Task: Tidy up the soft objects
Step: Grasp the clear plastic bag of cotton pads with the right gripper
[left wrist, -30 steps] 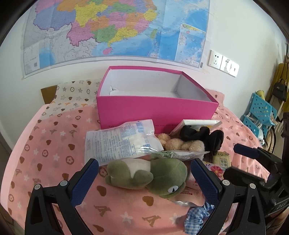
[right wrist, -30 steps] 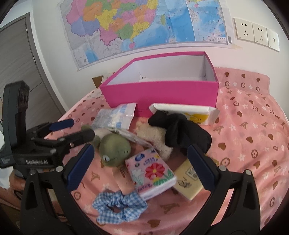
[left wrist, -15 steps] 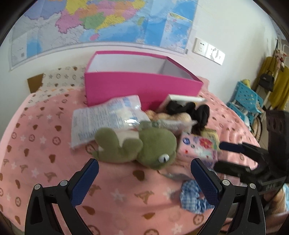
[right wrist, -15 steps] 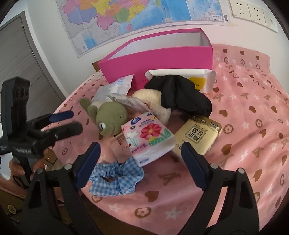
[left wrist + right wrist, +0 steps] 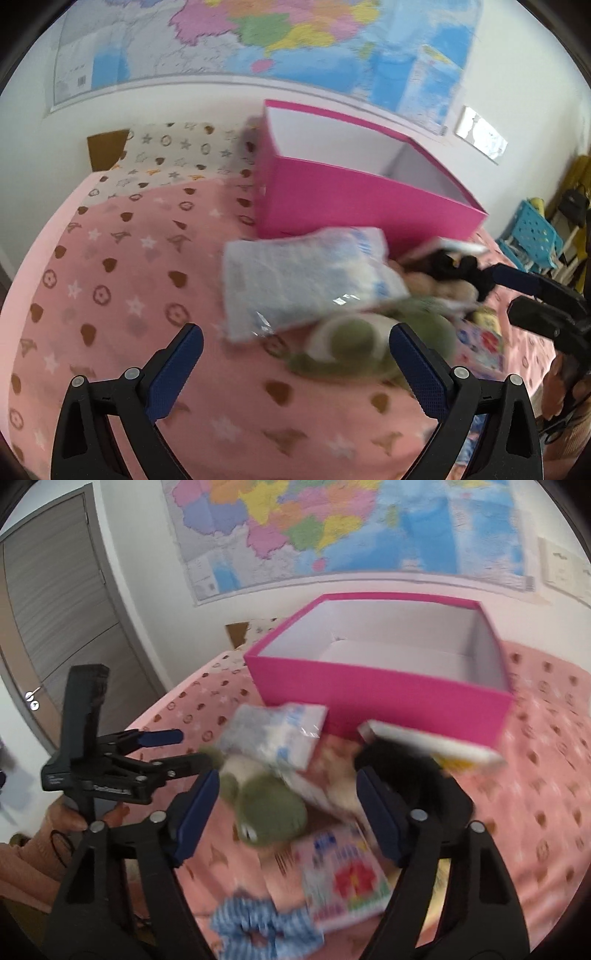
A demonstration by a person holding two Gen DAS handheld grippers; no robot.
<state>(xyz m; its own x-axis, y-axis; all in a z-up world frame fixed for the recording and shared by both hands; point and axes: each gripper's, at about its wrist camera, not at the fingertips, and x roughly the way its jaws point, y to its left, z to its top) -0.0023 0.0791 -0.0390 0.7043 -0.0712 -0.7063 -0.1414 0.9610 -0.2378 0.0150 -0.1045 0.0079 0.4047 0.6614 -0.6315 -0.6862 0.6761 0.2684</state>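
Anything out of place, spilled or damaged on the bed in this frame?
Nothing looks spilled or damaged. The soft items are simply heaped unsorted in front of the pink box: a clear plastic packet lies across the green frog plush. Both views are motion-blurred.

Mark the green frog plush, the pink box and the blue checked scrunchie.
green frog plush (image 5: 271,808), right wrist view, on its head.
pink box (image 5: 376,698), right wrist view, on its front wall.
blue checked scrunchie (image 5: 236,919), right wrist view, on its fabric ring.

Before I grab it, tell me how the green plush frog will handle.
The green plush frog looks soft, so it would probably squash and flop. It seems light. The clear plastic packet overlaps its body, so lifting may drag that along.
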